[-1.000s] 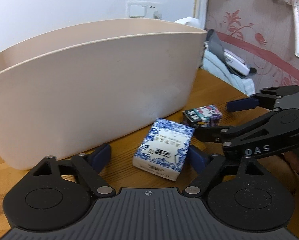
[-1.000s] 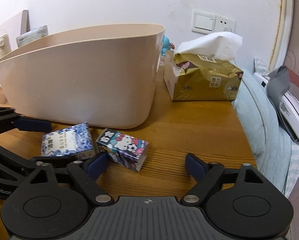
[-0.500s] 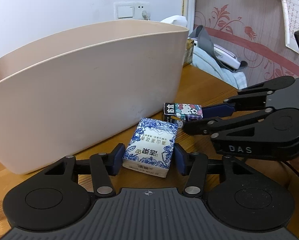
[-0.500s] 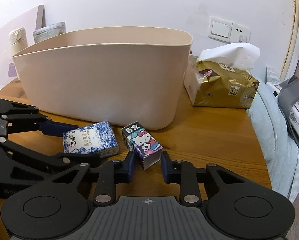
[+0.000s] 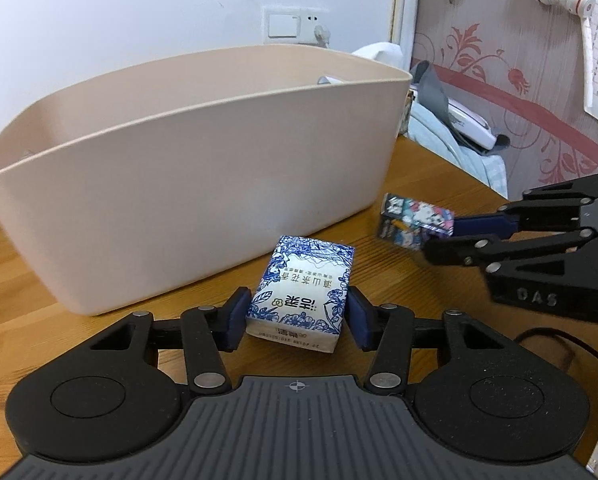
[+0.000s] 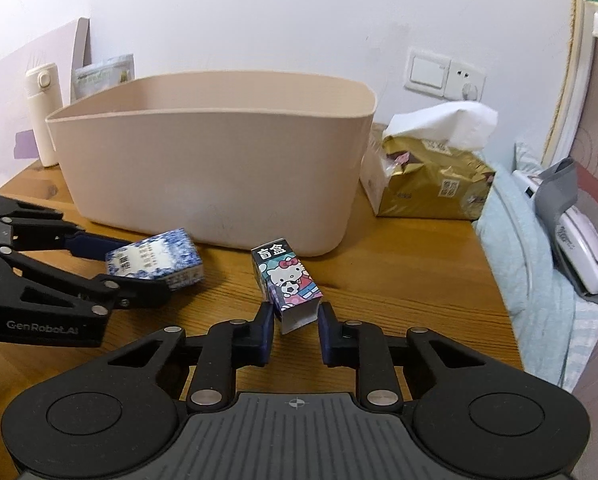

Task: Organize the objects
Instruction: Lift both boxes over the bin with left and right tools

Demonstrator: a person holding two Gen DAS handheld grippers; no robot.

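Both tools are matte black linkages with silver pivot pins, two round discs and a ribbed grey plate bearing a small crosshair mark. The left gripper has dark blue pads and grey "GenRobot.AI" lettering on its side; the right gripper reads "DAS", a black cable trailing beneath that lettering.

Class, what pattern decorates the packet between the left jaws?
Blue-and-white floral print on the packet; clearest in the left wrist view.

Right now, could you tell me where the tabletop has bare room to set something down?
Bare wood lies between the cartoon blind box and the gold tissue pack, out to the table's right edge. In front of the beige bin it is crowded by both boxes and grippers.
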